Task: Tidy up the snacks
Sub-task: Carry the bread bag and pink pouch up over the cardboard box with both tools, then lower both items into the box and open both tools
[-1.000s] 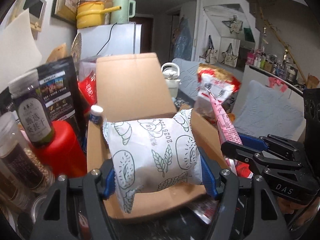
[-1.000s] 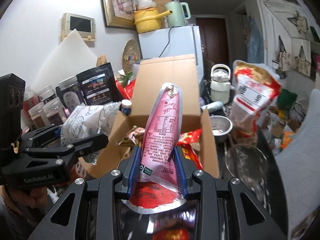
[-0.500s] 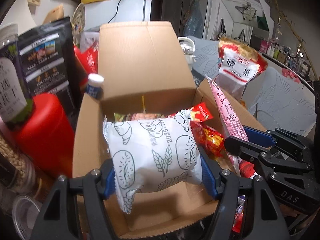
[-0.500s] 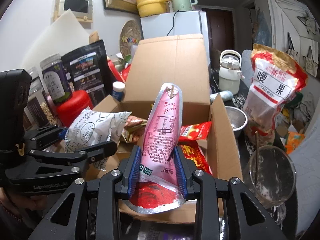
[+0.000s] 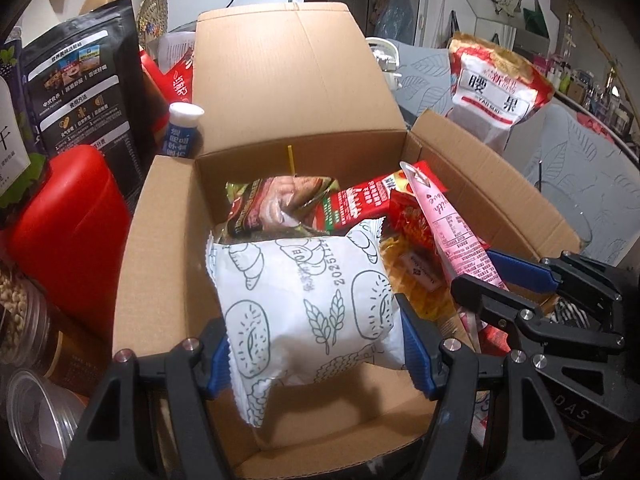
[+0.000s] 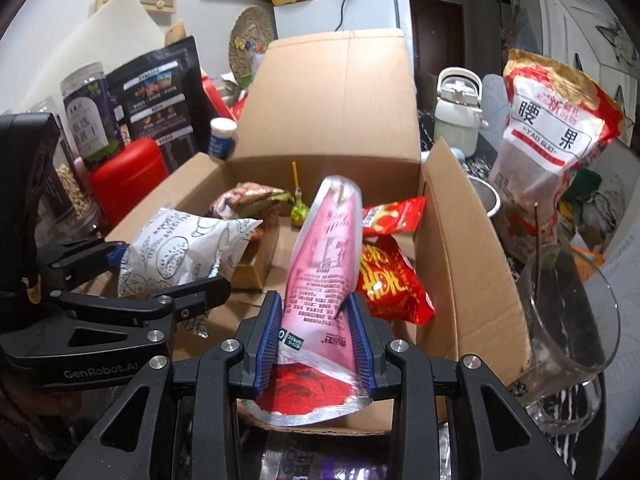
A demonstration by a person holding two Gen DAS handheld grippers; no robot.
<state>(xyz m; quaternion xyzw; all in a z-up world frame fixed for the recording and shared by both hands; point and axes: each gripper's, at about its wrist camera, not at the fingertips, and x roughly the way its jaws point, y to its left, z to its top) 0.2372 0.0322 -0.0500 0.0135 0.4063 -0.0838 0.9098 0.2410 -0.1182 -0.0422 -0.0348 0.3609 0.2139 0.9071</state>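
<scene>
Both hand-held grippers have dropped toward the open cardboard box (image 5: 304, 92): left hand-held gripper (image 5: 316, 344) clamps white bread packet (image 5: 308, 304), right hand-held gripper (image 6: 316, 328) pinches pink pouch (image 6: 324, 256), both over its opening—release looks next.

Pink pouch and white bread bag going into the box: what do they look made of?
Pink pouch: looks like foil-laminated plastic, glossy; its crimped bottom edge is silver and the top catches glare. White bread bag: probably matte plastic film, though it could be paper-faced; it has a serrated heat-sealed edge, soft puffy creases and no shine.
</scene>
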